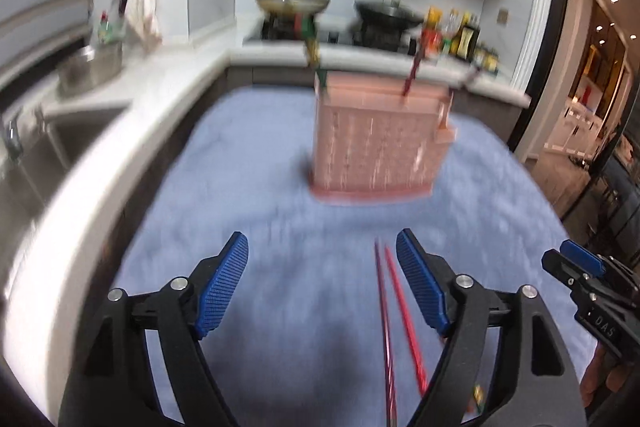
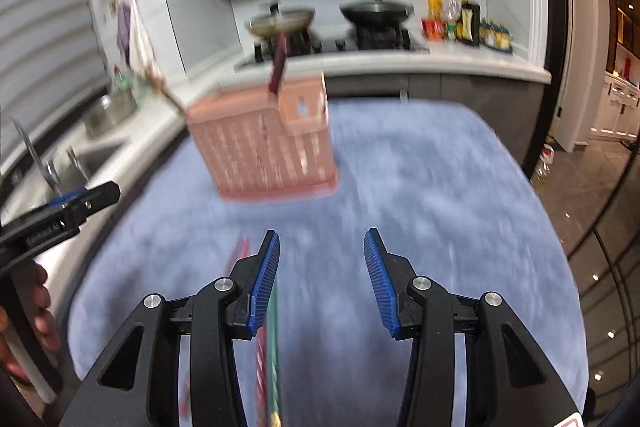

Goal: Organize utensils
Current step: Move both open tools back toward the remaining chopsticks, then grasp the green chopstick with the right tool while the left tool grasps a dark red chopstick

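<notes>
Utensil basket (image 1: 376,143) stands on the cloth (image 1: 248,187); chopsticks (image 1: 394,311) lie before it; stove (image 1: 332,31) behind

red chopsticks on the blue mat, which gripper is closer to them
Left. The red chopsticks lie between the open left gripper's fingers, close to its right pad. The right gripper, also open, sits beside them, with the sticks outside its left finger.

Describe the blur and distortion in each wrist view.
Left wrist view: the pink slotted plastic utensil basket and the fuzzy blue table mat are smeared by motion, while the left gripper stays sharp. Right wrist view: the same smearing, a crisp right gripper, and fisheye-bent counter edges.
</notes>
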{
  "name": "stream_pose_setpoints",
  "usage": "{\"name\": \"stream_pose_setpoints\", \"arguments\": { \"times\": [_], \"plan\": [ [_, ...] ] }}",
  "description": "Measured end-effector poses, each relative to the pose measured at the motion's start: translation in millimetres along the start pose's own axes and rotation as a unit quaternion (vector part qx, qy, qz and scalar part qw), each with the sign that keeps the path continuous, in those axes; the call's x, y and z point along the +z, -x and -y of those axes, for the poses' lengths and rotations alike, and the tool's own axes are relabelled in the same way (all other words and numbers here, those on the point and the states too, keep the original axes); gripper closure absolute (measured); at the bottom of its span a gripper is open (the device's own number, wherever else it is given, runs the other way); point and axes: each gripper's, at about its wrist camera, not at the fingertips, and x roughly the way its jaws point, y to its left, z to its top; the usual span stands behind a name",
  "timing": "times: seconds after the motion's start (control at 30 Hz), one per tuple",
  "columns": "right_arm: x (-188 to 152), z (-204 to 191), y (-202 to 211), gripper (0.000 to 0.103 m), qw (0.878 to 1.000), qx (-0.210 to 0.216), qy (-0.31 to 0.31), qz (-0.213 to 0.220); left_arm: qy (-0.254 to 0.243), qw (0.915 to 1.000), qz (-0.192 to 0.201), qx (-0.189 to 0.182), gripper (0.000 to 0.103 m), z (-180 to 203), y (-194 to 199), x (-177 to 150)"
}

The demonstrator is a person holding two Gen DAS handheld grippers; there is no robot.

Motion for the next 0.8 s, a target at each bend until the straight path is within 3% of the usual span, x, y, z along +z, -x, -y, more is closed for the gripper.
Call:
{"name": "stream_pose_setpoints", "arguments": {
  "times": [0.1, 0.27, 0.8],
  "plan": [
    [-32, -2, -3, 0.060, 1.000, -0.012, 0.006, -0.026, 0.007, 0.9993, -0.035, -0.006, 0.030, 1, -6, -28],
    [-71, -7, -4, 0.060, 0.998, -0.010, 0.015, -0.059, -0.013, 0.9984, -0.056, 0.004, 0.030, 8, -7, -58],
    [-114, -28, -19, 0.063, 0.993, 0.004, 0.038, -0.112, -0.038, 0.9936, -0.106, -0.004, 0.030, 25, -19, -100]
  ]
}}
